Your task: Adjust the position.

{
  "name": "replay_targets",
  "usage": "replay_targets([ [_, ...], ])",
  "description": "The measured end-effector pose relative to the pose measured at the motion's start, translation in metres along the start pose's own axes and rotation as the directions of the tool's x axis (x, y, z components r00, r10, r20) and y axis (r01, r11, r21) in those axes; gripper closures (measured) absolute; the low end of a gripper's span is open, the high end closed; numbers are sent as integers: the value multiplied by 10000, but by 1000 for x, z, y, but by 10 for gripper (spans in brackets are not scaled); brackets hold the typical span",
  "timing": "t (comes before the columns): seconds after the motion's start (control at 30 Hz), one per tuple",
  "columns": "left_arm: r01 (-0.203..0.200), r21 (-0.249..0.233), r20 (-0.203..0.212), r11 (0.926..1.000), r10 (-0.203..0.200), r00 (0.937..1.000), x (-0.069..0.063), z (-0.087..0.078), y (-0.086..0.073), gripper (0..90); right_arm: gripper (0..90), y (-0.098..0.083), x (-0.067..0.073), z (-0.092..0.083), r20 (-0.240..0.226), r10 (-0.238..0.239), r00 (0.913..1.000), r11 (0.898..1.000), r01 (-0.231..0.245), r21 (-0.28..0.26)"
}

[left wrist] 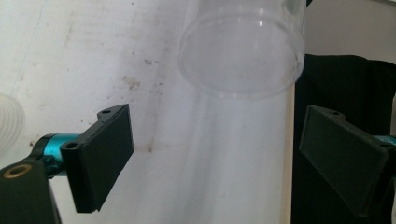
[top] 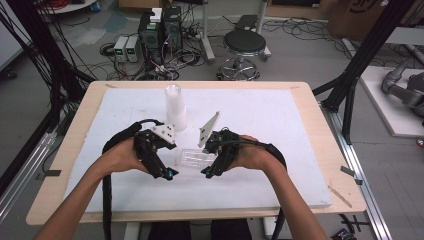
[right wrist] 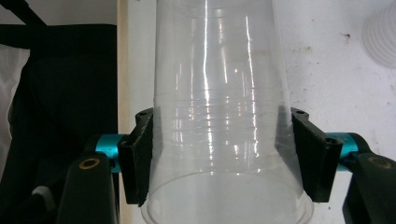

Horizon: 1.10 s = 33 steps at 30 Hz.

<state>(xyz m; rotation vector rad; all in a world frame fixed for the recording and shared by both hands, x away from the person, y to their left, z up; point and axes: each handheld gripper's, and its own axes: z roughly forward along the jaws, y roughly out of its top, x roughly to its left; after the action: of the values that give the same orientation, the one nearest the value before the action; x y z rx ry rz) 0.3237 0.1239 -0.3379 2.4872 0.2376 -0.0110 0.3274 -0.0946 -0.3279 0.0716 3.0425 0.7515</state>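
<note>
Clear plastic cup (right wrist: 224, 116) clamped in right gripper (right wrist: 229, 154) jaws; left gripper (left wrist: 233, 158) jaws apart, seemingly empty.

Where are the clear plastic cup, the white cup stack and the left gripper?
clear plastic cup (right wrist: 219, 140), right gripper view, ribbed wall between the jaws
white cup stack (top: 175, 107), high view, side wall
left gripper (left wrist: 210, 154), left gripper view, gap midway between its open jaws

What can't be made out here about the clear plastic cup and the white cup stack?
- Clear plastic cup, right gripper view: its base, cut off by the top edge.
- Same cup, high view: too faint to outline.
- White cup stack, left gripper view: cut off by the left edge; count unreadable.
</note>
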Motion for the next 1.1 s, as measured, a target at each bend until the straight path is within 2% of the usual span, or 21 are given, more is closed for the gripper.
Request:
replay_targets([
  [0.1, -299, -148, 118, 9994, 301, 9995, -1, 4, 7, 133, 328, 1, 0, 1, 29, -13, 10000, 10000, 13, 38],
  [0.27, -558, -217, 322, 9982, 565, 9979, -2, 10, 14, 166, 328, 1, 1, 1, -37, -5, 10000, 10000, 5, -22],
  [0.47, -603, -311, 429, 9977, 616, 9972, -2, 15, 19, 227, 328, 0, 1, -1, -16, 44, 10000, 9999, -44, -95],
  [0.53, -627, -209, 430, 9978, 635, 9971, -2, 16, 20, 234, 329, 0, 1, -1, -53, 42, 10000, 9999, -43, -97],
  [0.57, -474, -279, 446, 9985, 487, 9978, -2, 18, 21, 240, 328, 0, 1, -1, -48, -53, 10000, 10000, 53, -63],
  [0.63, -487, -251, 497, 9985, 499, 9975, -2, 19, 23, 254, 328, 0, 1, 0, -10, -43, 10000, 10000, 43, -66],
  [0.7, -544, -223, 537, 9983, 556, 9970, -2, 19, 24, 304, 329, 0, 1, 0, -40, -31, 10000, 10000, 31, -47],
  [0.77, -506, -342, 629, 9981, 526, 9966, -2, 19, 24, 401, 333, 0, 0, -1, -24, -60, 10000, 10000, 60, -57],
  [1.0, -509, -335, 549, 9981, 527, 9971, -2, 20, 25, 418, 334, -2, 0, -1, 37, -86, 10000, 9999, 87, -54],
  [1.1, -541, -299, 515, 9981, 556, 9971, -2, 20, 25, 419, 267, -3, 1, 0, -62, -124, 9999, 9999, 123, -102],
])
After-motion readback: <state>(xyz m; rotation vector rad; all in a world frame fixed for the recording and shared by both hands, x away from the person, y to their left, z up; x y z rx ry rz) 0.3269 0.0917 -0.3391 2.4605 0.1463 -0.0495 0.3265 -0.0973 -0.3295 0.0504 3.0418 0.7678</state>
